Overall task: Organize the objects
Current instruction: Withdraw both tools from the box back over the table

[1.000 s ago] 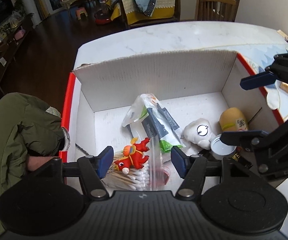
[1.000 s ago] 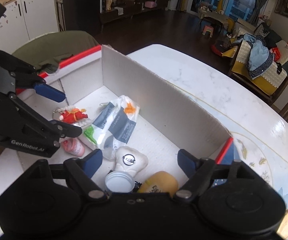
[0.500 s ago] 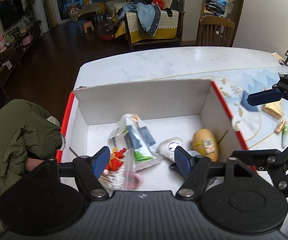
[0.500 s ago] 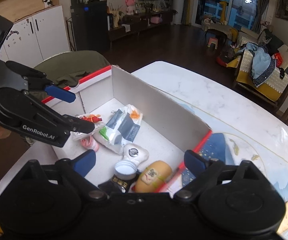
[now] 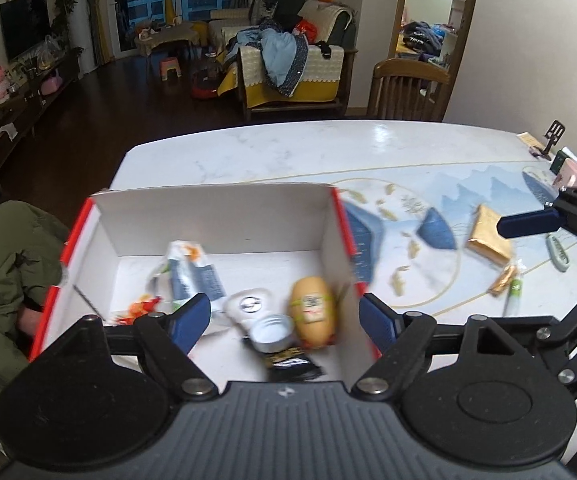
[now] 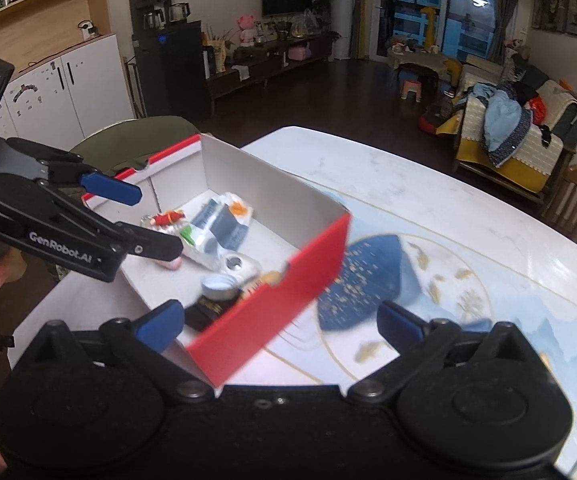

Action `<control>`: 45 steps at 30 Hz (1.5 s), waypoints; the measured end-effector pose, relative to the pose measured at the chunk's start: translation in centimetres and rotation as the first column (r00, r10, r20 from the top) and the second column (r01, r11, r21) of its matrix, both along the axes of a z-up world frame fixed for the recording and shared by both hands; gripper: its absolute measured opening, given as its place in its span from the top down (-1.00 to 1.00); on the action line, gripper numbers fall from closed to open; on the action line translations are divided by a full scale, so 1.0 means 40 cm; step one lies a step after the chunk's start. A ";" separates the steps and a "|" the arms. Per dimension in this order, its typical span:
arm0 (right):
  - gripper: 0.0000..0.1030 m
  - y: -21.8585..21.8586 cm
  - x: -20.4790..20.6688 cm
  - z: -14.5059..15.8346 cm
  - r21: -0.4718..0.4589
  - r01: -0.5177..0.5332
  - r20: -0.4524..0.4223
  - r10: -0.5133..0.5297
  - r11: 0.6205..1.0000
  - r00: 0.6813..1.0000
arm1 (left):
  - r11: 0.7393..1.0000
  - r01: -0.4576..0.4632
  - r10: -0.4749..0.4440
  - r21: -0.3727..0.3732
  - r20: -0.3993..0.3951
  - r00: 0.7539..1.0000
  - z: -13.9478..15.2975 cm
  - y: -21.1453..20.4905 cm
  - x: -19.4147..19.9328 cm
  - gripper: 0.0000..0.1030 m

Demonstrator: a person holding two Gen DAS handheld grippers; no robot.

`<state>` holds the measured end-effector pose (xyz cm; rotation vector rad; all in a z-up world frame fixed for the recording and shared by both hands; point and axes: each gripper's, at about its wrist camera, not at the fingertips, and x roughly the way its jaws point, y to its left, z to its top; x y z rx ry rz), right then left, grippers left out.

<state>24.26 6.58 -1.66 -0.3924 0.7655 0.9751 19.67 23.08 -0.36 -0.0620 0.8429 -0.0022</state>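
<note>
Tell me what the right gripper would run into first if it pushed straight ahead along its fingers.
Most likely the red end wall of the box: it stands between the open right gripper's fingers, with the table beyond. Depth is hard to judge.

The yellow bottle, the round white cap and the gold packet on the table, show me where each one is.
yellow bottle (image 5: 313,312): left wrist view, on its label.
round white cap (image 5: 271,333): left wrist view, on its open inside.
gold packet (image 5: 488,235): left wrist view, on its flat top face.
</note>
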 end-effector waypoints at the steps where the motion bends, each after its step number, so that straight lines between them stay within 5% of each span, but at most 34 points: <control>1: -1.00 -0.016 0.001 -0.001 -0.002 0.007 0.002 -0.007 1.000 1.000 | 1.000 0.001 -0.001 -0.008 0.000 1.000 0.001 -0.015 0.000 -0.57; 9: -1.00 -0.168 0.024 -0.030 -0.025 0.076 0.030 -0.075 0.997 0.997 | 0.993 0.052 -0.055 -0.103 -0.027 0.998 -0.024 -0.145 0.016 -0.67; 16: -1.00 -0.329 0.084 -0.076 -0.048 0.213 0.009 -0.213 0.976 0.977 | 0.994 0.098 -0.101 -0.056 -0.045 0.994 -0.063 -0.282 0.050 -0.93; 25: -1.00 -0.550 0.164 -0.155 -0.114 0.405 0.014 -0.406 0.907 0.914 | 0.982 0.186 -0.188 -0.039 -0.045 0.981 -0.127 -0.460 0.109 -0.99; 31: -1.00 -0.661 0.217 -0.195 -0.149 0.489 0.026 -0.491 0.860 0.871 | 0.969 0.234 -0.242 -0.074 -0.130 0.962 -0.204 -0.556 0.172 -0.99; 37: -1.00 -0.731 0.277 -0.235 -0.180 0.553 0.018 -0.559 0.814 0.829 | 0.959 0.277 -0.284 -0.061 -0.213 0.935 -0.283 -0.646 0.226 -0.99; 45: -0.99 -0.778 0.355 -0.296 -0.218 0.592 0.021 -0.603 0.776 0.798 | 0.955 0.293 -0.297 -0.050 -0.203 0.933 -0.336 -0.700 0.260 -0.99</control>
